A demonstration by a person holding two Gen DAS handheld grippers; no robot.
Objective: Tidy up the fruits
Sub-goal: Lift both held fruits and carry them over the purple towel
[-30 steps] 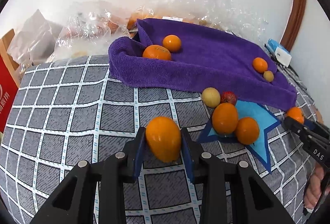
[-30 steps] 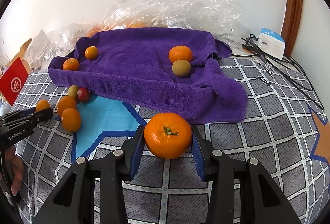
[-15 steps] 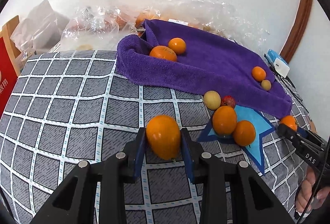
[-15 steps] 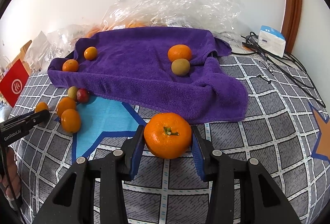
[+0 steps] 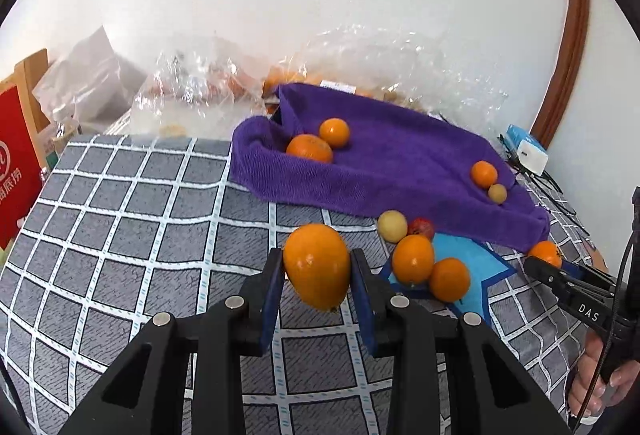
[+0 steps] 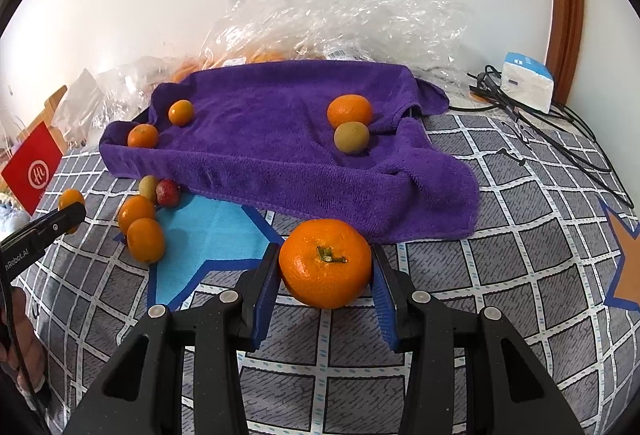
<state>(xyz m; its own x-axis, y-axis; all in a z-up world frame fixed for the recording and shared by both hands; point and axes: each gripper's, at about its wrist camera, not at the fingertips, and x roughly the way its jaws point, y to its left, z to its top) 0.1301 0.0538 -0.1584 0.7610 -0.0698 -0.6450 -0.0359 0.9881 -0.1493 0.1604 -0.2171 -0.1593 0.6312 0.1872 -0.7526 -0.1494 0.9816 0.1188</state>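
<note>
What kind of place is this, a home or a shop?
Probably a home: fruit lies on a purple towel over a checked bedcover, perhaps a bed, with a charger box, cables and plastic bags by the wall.

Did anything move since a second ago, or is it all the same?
The left tongs, clamped on an oval orange fruit, rose a little and swung, so the purple towel sits lower in their view. Nothing was grabbed or let go. The right tongs kept still, holding the mandarin. The fruits on the towel and on the blue star stayed put.
</note>
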